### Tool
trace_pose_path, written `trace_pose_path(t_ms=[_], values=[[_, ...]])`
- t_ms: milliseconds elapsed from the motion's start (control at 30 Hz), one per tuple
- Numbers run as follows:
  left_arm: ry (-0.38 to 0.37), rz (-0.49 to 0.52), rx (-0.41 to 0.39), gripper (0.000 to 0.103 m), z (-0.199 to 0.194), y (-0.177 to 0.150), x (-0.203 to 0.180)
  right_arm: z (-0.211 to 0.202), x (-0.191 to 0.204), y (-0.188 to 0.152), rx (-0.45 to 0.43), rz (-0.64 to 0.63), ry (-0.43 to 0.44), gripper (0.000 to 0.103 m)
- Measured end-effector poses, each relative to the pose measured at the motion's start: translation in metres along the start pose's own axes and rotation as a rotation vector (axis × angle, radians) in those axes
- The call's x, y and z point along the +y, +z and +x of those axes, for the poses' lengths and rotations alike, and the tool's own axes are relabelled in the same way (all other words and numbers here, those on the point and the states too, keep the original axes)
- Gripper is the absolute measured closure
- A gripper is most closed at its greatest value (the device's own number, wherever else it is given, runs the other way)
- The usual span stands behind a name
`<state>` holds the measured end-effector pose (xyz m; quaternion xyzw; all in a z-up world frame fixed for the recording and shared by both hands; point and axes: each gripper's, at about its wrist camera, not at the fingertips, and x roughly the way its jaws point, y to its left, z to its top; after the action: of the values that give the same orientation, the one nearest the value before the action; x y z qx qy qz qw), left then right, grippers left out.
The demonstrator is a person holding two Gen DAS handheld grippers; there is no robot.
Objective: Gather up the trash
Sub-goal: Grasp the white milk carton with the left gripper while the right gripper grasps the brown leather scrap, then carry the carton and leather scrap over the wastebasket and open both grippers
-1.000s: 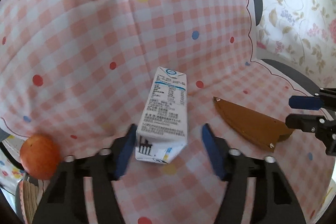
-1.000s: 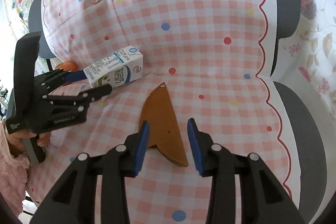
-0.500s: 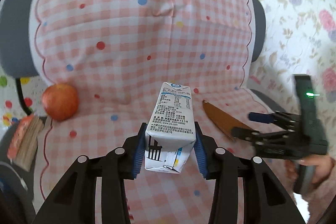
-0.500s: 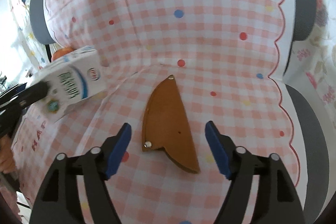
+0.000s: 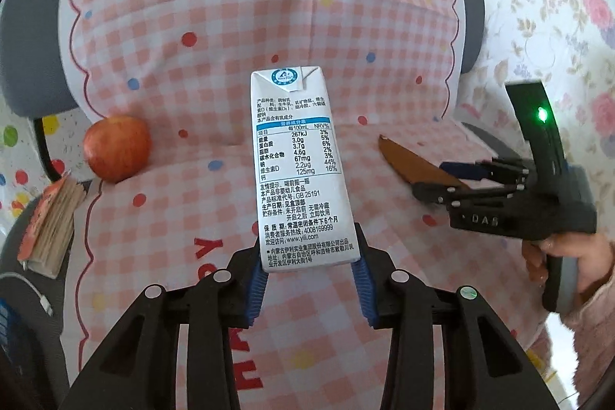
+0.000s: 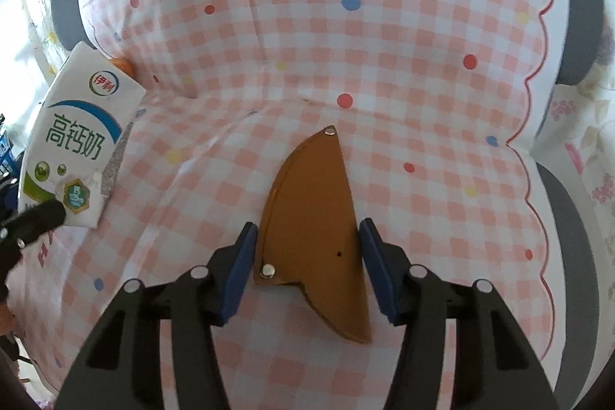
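Left gripper (image 5: 309, 269) was seen clamped on the lower end of the milk carton (image 5: 301, 164), held at the centre of the left wrist frame above the checked cloth (image 5: 184, 72). Right gripper (image 6: 305, 256) was spread apart around the brown leather sheath (image 6: 313, 225), lying at lower centre. An apple (image 5: 116, 148) was noted at left

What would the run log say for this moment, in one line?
left gripper: shut on milk carton, lifted | right gripper: open, straddling brown sheath on checked cloth | apple: untouched
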<state>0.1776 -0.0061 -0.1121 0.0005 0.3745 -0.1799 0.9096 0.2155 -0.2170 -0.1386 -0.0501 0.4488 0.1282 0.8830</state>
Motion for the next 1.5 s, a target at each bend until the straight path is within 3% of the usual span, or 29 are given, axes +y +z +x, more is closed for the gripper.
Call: trace_pose_path(t_ms=[100,267,533,733,900,1033,1333,1500], values=[[-0.033,-0.031,-0.048,0.063,-0.018,-0.004,0.003,-0.024,0.003,-0.010,-0.047,0.022,-0.012,0.050],[-0.101,-0.063,-0.094,0.063,-0.048,-0.013,-0.004,-0.072,0.005,-0.038,-0.111,0.116,0.040,0.050],[-0.073,0.052,-0.121,0.063,-0.079,-0.042,-0.052,-0.132,0.015,-0.087,-0.195,0.195,0.037,0.050],[-0.144,0.130,-0.098,0.063,-0.093,-0.064,-0.090,-0.170,0.008,-0.129,-0.222,0.250,-0.003,0.050],[-0.246,0.189,-0.058,0.063,-0.093,-0.082,-0.125,-0.202,-0.003,-0.172,-0.237,0.315,-0.076,0.050],[-0.334,0.241,-0.025,0.063,-0.090,-0.100,-0.158,-0.228,-0.008,-0.207,-0.254,0.342,-0.181,0.050],[-0.509,0.400,0.052,0.063,-0.078,-0.144,-0.244,-0.265,-0.034,-0.297,-0.212,0.480,-0.331,0.050],[-0.568,0.470,0.103,0.063,-0.069,-0.165,-0.282,-0.272,-0.046,-0.333,-0.188,0.549,-0.371,0.050]])
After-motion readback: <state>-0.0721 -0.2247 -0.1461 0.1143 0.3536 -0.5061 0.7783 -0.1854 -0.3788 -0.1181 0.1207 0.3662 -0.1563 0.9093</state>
